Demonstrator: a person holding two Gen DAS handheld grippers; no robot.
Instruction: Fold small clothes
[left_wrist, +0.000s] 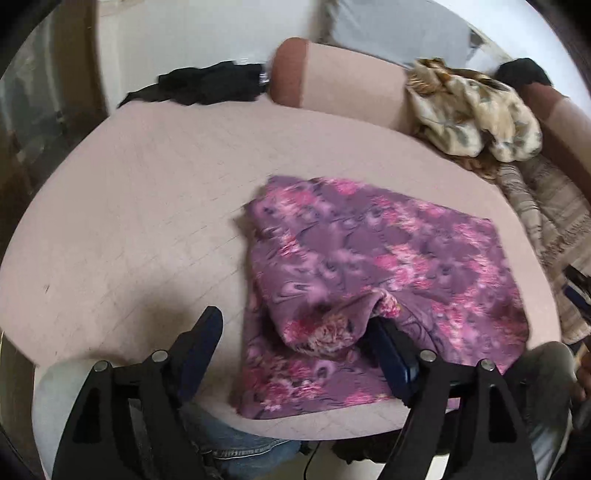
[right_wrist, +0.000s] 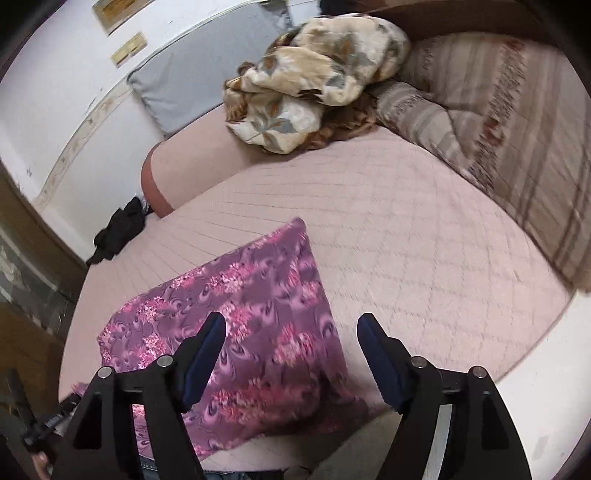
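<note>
A purple garment with pink flowers (left_wrist: 388, 258) lies folded on the pink quilted bed (left_wrist: 147, 203), near its front edge. My left gripper (left_wrist: 295, 332) stands open over the garment's near left corner. A raised fold of the cloth drapes over the tip of its right finger (left_wrist: 391, 354); the left finger is over bare bedding. In the right wrist view the same garment (right_wrist: 251, 295) spreads to the left, and my right gripper (right_wrist: 291, 325) hangs open above its right edge with nothing between the pads.
A black garment (left_wrist: 207, 83) lies at the bed's far left corner beside a pink bolster (left_wrist: 351, 88). A crumpled beige floral blanket (right_wrist: 317, 81) and a striped quilt (right_wrist: 498, 129) fill the far right. A person's jeans (left_wrist: 236, 443) show below the bed edge.
</note>
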